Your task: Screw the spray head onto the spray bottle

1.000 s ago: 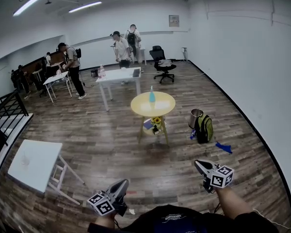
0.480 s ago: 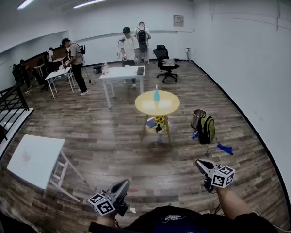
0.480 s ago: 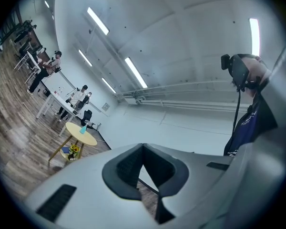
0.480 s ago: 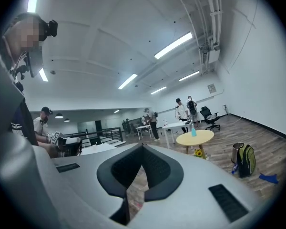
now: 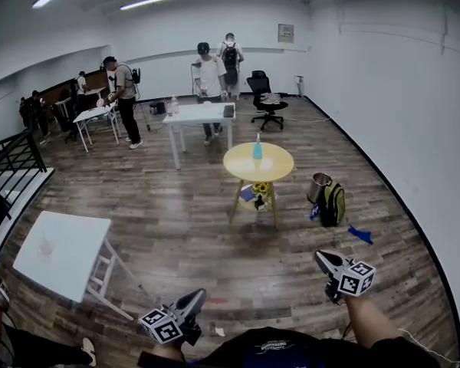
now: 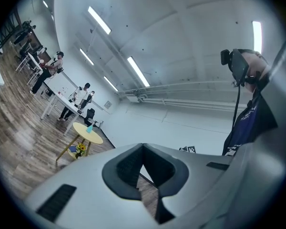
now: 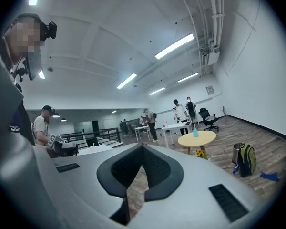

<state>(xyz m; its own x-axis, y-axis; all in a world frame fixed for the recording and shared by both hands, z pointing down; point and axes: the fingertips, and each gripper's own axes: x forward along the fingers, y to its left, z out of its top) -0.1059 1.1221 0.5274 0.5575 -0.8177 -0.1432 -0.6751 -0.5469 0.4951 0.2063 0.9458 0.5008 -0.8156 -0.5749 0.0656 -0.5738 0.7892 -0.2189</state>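
Wood-floored room w/ a round yellow table [image 5: 277, 166] well ahead; the spray bottle [image 5: 257, 148] is seen upright on it. Left hand-held gripper [image 5: 197, 294] & right hand-held gripper [image 5: 320, 256] are held low, jaws together, nothing gripped. Approach step is judged in hand; next, the table must be reached & jaws opened.

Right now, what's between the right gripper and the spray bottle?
Head view: from the right gripper, bare wood floor, then the yellow table bearing the spray bottle.

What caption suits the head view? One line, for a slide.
Shut and empty, the left tool and right tool face a distant yellow table bearing a blue bottle.
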